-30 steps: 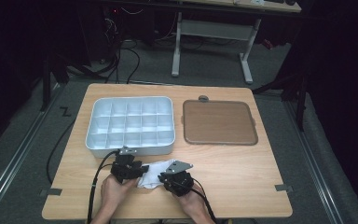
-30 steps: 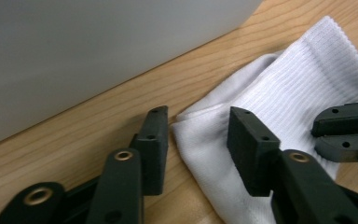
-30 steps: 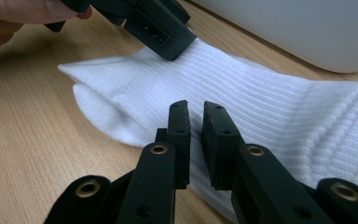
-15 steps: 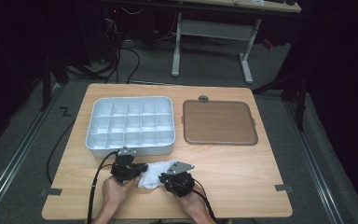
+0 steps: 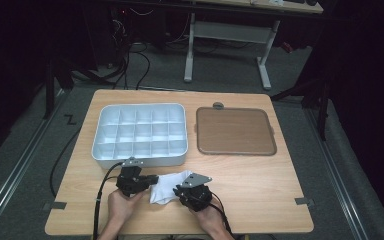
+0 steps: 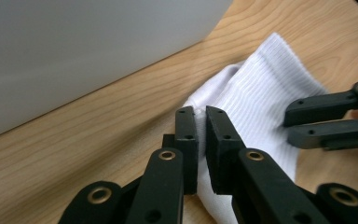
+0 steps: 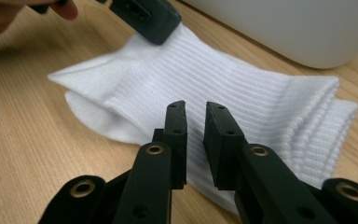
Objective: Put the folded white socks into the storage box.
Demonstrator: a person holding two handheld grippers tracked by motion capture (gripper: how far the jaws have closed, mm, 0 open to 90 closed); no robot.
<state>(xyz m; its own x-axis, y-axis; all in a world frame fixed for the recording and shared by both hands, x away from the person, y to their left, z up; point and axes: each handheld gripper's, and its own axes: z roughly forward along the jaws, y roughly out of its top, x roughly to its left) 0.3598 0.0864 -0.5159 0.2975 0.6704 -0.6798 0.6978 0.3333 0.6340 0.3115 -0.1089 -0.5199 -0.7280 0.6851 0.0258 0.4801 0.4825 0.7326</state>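
Presently, the left hand-held gripper (image 6: pixel 201 122) has just been closing and is clamped on one edge of the white sock (image 6: pixel 261 100). The right hand-held gripper (image 7: pixel 195 119) is nearly closed, pinching a fold of the opposite side. The sock lies on the tabletop (image 5: pixel 260 175), just before the compartment tray (image 5: pixel 139 134).

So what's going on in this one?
A person at a wooden table works a white sock with two hand-held grippers. The left gripper has just closed its jaws on one edge of the sock, and the right gripper pinches the fabric from the other side. The sock lies flat near the table's front edge, just in front of a white compartment tray; a brown tray sits beside that.
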